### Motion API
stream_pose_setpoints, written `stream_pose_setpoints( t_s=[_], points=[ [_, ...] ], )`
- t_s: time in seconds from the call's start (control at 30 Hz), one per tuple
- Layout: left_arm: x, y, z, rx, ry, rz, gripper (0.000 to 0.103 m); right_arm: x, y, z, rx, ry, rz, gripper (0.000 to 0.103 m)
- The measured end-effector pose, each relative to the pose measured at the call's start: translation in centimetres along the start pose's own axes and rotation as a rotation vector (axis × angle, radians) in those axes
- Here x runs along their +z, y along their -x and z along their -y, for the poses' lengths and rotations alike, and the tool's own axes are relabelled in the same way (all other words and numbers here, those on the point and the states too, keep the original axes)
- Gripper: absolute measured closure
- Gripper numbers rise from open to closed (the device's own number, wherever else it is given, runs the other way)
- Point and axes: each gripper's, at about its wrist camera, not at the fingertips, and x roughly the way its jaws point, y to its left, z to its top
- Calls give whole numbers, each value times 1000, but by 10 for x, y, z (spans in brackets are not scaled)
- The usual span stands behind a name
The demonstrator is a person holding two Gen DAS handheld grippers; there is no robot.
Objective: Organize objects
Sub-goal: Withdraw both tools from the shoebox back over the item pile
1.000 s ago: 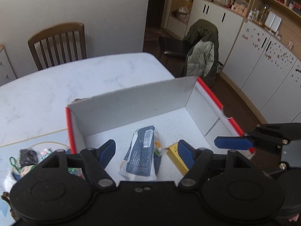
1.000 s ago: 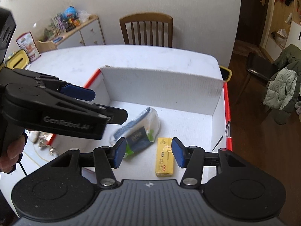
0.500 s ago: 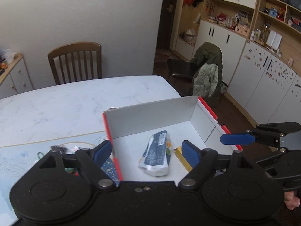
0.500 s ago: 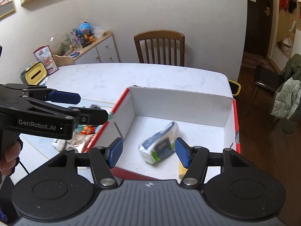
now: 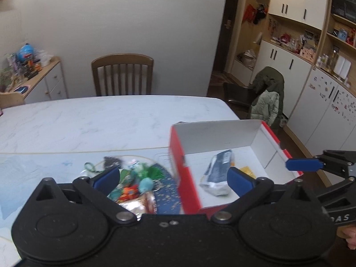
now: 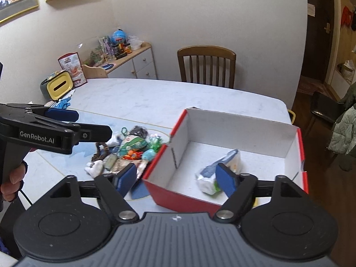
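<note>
Both grippers have pulled back and up from the box [image 6: 235,131] since a second ago, so the pile [image 6: 131,148] of small things beside it has come into view. On the far left of the table [image 5: 111,118] stands a yellow tissue holder [image 6: 58,87]. The left gripper [image 5: 172,179] hovers above the near edge of the table, its jaws wide apart and empty. Below it, the pile lies on a blue mat [image 5: 33,173], just left of the box: a teal ball [image 5: 145,183], green and orange trinkets, a dark cord, a foil wrapper; motion blur hides the finer detail. The box, red outside and white inside, sits open at the right end of the table. In it lie a blue-and-white packet [image 5: 219,171] and, right of that, a yellow carton [image 5: 247,170]. The right gripper [image 6: 175,178] hangs over the box's near left corner, jaws apart, holding nothing. A chair [image 5: 122,74] stands at the far side.
</note>
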Motion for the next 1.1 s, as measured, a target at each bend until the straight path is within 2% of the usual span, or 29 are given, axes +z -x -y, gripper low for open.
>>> stream_pose_setpoints(
  t_s=[0.1,0.3,0.63,0.83,1.1],
  points=[
    [-6,5,-20,18,15,-3,1,-2,-1,-15,4,-13,20,17],
    [-15,10,-73,16,53,-26,1,-2,-8,-49,4,-50,35,16],
    [-30,6,-142,9,33,-38,0,-3,-42,-99,-56,-109,-2,16],
    [-37,-13,-166,-2,28,-54,0,-5,-71,-123,-87,-127,-41,16],
    [-54,-50,-201,-49,70,-133,0,-10,-119,-146,-151,-144,-101,16]
  ],
)
